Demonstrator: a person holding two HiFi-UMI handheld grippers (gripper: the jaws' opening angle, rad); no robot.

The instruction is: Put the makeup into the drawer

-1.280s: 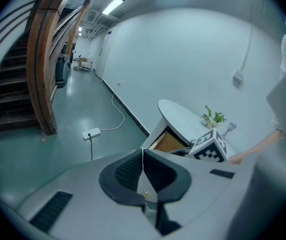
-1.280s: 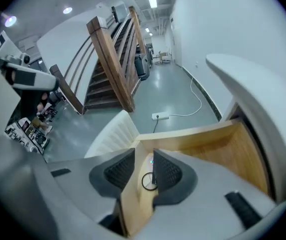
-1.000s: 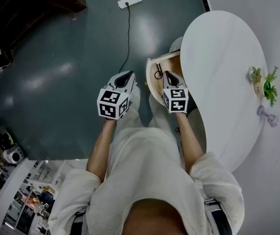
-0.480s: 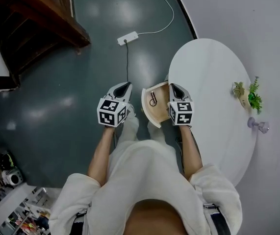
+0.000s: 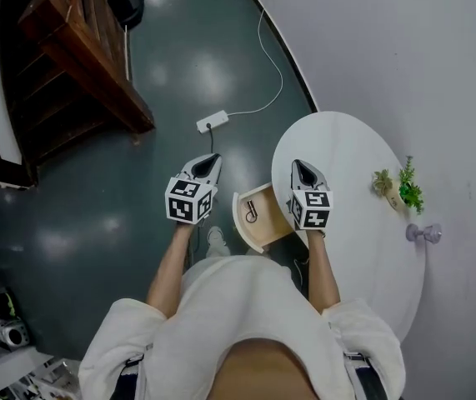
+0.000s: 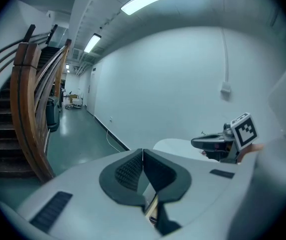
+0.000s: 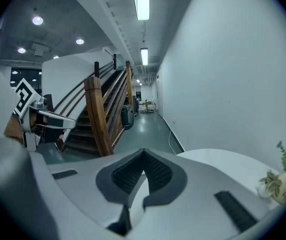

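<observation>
The small wooden drawer point(image 5: 264, 200) stands pulled out from under the white oval table point(image 5: 363, 223). A small dark makeup piece point(image 5: 250, 215) lies inside it. My left gripper point(image 5: 210, 158) hangs shut and empty over the floor, to the left of the drawer; its pads meet in the left gripper view point(image 6: 143, 154). My right gripper point(image 5: 298, 165) is shut with nothing in it, raised above the table's left edge beside the drawer; its jaws are together in the right gripper view point(image 7: 143, 156). Each gripper shows in the other's view, the right gripper point(image 6: 217, 144) and the left gripper point(image 7: 45, 116).
A potted plant point(image 5: 398, 188) and a purple object point(image 5: 422, 233) sit on the table's far side. A power strip point(image 5: 211, 122) with its cable lies on the grey floor. A wooden staircase point(image 5: 79, 57) rises at the left, and a white wall point(image 5: 404, 48) runs behind the table.
Both grippers have risen away from the drawer, the right one leaving the drawer's opening. The makeup piece stays in the drawer. The head view now takes in more floor and stairs.
</observation>
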